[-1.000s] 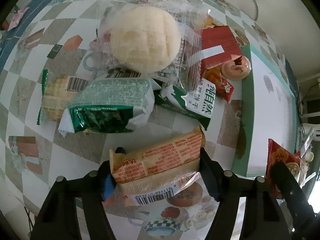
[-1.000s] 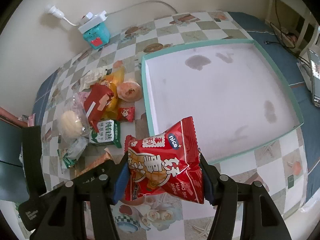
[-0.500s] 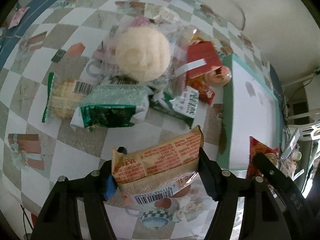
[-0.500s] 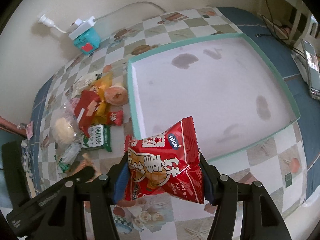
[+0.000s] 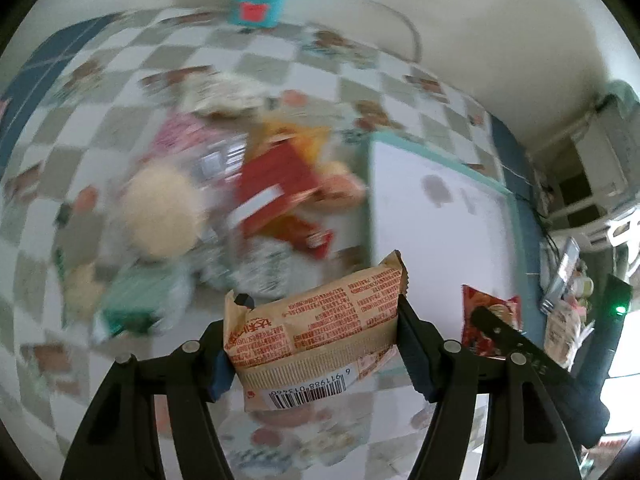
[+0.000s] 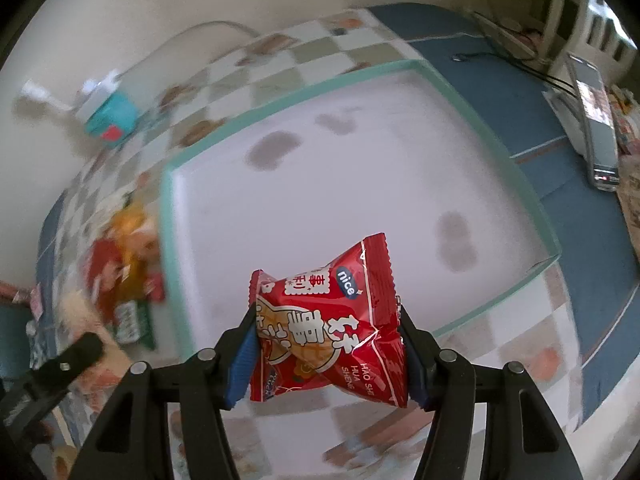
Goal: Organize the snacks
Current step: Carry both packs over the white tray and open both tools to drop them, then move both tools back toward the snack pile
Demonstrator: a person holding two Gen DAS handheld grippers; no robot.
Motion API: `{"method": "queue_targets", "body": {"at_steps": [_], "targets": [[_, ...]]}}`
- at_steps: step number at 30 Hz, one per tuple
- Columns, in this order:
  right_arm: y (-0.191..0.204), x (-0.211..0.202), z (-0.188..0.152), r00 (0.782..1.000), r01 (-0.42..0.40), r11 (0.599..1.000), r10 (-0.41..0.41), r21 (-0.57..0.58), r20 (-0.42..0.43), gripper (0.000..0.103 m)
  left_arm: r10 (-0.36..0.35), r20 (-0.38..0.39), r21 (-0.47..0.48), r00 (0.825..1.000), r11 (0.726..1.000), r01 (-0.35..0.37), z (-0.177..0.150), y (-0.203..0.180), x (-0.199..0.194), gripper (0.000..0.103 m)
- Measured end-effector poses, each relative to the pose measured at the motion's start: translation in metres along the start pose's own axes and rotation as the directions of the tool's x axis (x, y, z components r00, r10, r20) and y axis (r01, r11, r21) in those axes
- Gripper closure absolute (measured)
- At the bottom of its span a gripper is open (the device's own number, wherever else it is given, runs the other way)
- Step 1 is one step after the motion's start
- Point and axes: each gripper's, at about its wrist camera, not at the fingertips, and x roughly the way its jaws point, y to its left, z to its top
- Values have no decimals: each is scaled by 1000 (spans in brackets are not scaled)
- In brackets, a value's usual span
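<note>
So far nothing sits in the white tray (image 6: 400, 168): its teal-rimmed floor shows only a few grey stains, so the sorting looks barely begun. On the checkered worktop (image 5: 120, 80) beside it, the snack pile (image 5: 224, 208) is mostly untouched, blurred but showing a round pale bun (image 5: 160, 216), a red packet (image 5: 276, 184) and a green one (image 5: 136, 300). Two snacks are lifted and apparently on their way. The right hand-held gripper (image 6: 326, 344) clamps a red peanut bag (image 6: 328, 320) just over the tray's near edge. The left hand-held gripper (image 5: 316, 340) squeezes a tan biscuit pack (image 5: 316, 328) above the worktop, near the tray's corner. Both need setting down, then the pile follows.
</note>
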Motion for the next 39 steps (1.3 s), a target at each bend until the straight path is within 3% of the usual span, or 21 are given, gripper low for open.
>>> {"method": "queue_targets", "body": {"at_steps": [9, 18, 24, 30, 31, 32, 34, 39], "targets": [[-34, 17, 53, 998, 62, 996, -62, 57, -2, 39, -11, 10, 185, 1000, 983, 9, 46, -82, 28, 33], [-36, 37, 95, 996, 86, 995, -87, 42, 14, 38, -16, 13, 188, 1000, 982, 13, 82, -107, 65, 32], [-29, 40, 106, 996, 87, 996, -87, 11, 31, 37, -35, 19, 154, 999, 987, 32, 91, -113, 74, 26], [-24, 33, 102, 996, 85, 996, -84, -5, 39, 28, -24, 57, 164, 998, 986, 14, 89, -109, 58, 16], [-23, 32, 99, 996, 87, 996, -87, -4, 37, 27, -2, 10, 191, 1000, 982, 0, 88, -106, 54, 15], [-22, 30, 97, 995, 89, 996, -89, -5, 34, 26, 13, 16, 182, 1000, 983, -15, 87, -101, 49, 15], [-17, 27, 90, 995, 90, 996, -90, -12, 32, 25, 36, 33, 159, 999, 986, -40, 85, -90, 37, 14], [6, 17, 66, 997, 71, 996, -68, -63, 41, 11, 109, 114, 96, 988, 988, -120, 76, -53, 1, 6]]}}
